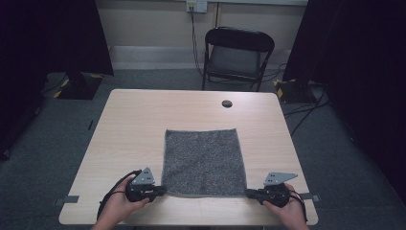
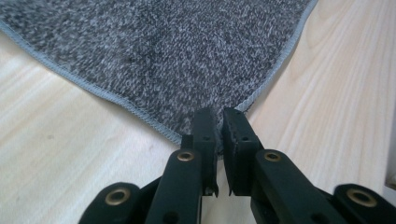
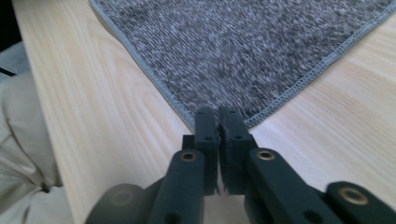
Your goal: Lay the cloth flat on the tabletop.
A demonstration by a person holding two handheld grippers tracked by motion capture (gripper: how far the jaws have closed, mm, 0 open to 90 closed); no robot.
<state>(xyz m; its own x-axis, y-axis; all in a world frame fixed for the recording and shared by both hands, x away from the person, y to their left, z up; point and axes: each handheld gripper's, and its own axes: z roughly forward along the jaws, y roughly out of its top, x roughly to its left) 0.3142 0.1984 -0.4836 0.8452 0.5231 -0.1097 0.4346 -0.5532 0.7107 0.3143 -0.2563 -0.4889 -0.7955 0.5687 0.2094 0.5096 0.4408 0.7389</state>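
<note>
Flat on the pale wooden bench [image 1: 129,120] lies a grey speckled cloth [image 1: 203,160], unmarked by any writing. Left tongs [image 1: 163,190] pinch its near left corner; right tongs [image 1: 249,193] clamp its near right corner.

Pale wood table [image 1: 139,120]; grey cloth [image 1: 203,160] lay flat at centre toward 6 o'clock, dark round grommet [image 1: 227,103] at 12.
</note>
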